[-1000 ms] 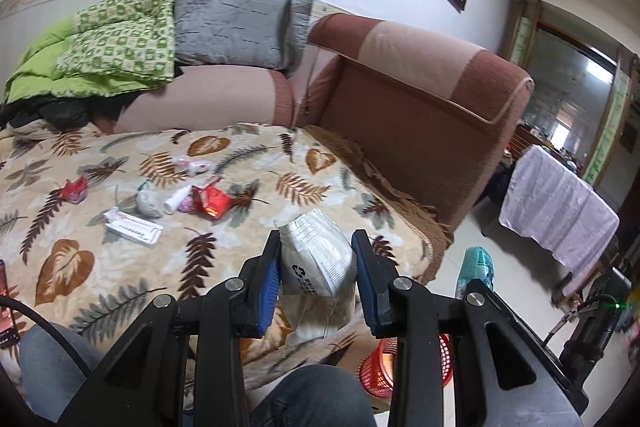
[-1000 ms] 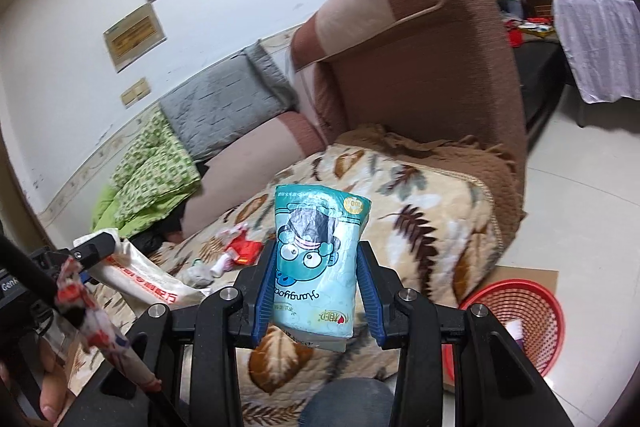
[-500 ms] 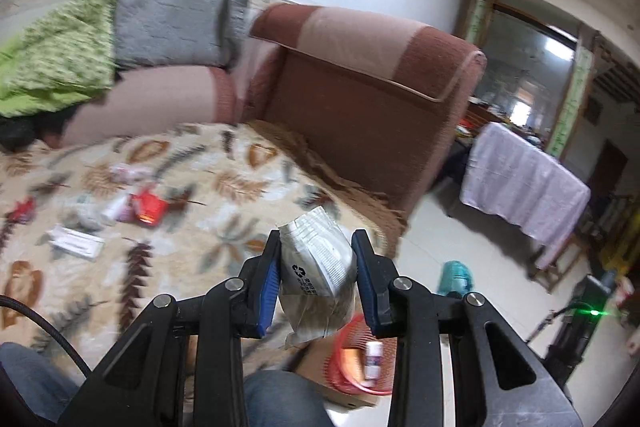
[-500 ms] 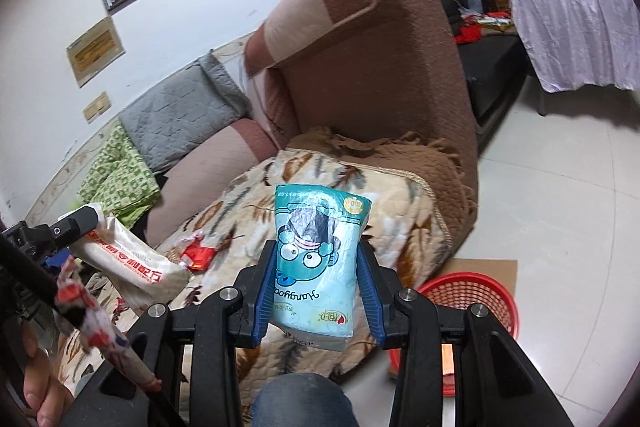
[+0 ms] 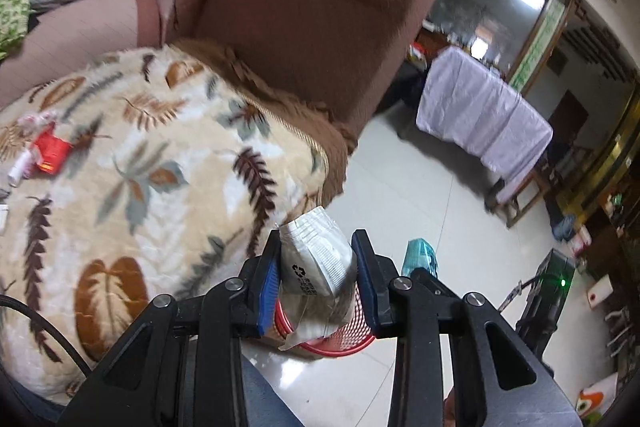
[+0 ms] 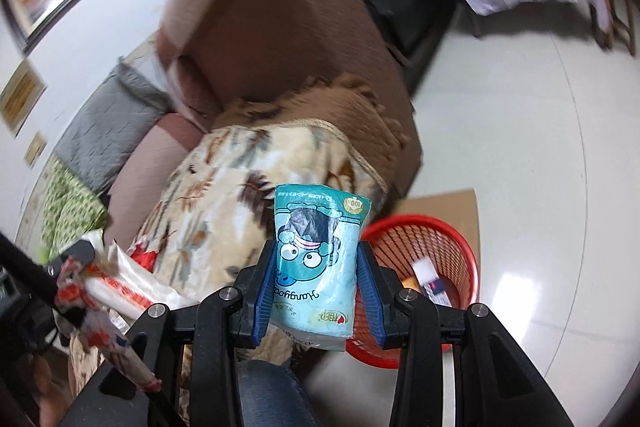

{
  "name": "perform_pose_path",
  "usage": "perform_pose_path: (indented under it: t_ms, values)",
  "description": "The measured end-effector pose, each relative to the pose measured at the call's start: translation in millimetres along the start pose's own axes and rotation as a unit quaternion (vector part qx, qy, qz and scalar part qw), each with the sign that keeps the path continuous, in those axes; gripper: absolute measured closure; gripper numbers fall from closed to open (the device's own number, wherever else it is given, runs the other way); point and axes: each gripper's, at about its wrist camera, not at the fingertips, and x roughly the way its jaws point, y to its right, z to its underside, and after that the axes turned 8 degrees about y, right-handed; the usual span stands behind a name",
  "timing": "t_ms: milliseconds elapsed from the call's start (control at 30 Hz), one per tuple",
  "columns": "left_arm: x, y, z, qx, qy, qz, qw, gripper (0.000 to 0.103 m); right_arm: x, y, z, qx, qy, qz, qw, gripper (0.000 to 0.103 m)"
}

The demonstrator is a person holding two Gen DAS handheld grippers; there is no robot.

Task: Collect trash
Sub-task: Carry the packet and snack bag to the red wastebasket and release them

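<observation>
Red basket [image 5: 340, 341] mostly hidden behind silver packet [image 5: 316, 267], sofa [image 6: 260, 27] blurred

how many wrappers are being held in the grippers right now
2. A silver packet sits clamped in the left gripper, and a teal cartoon packet in the right gripper. More litter lies on the blanket.
</observation>
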Motion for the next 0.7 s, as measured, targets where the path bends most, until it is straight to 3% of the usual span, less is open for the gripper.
perform_pose_path:
  t_ms: [267,467,600,700]
  values:
    - [69,20,28,0.027,-0.07,0.01,0.9971,0.07,25,32,10,0.038,-0.021,0.023,0.999,0.061]
    - [104,27,40,0.036,-0.101,0.01,0.9942,0.07,31,44,11,0.048,-0.022,0.032,0.998,0.058]
    - [121,29,41,0.031,-0.115,0.019,0.9927,0.068,31,57,8,0.073,-0.016,0.033,0.997,0.048]
    - [129,30,41,0.028,-0.123,0.025,0.9917,0.055,27,61,5,0.079,-0.008,0.032,0.996,0.038]
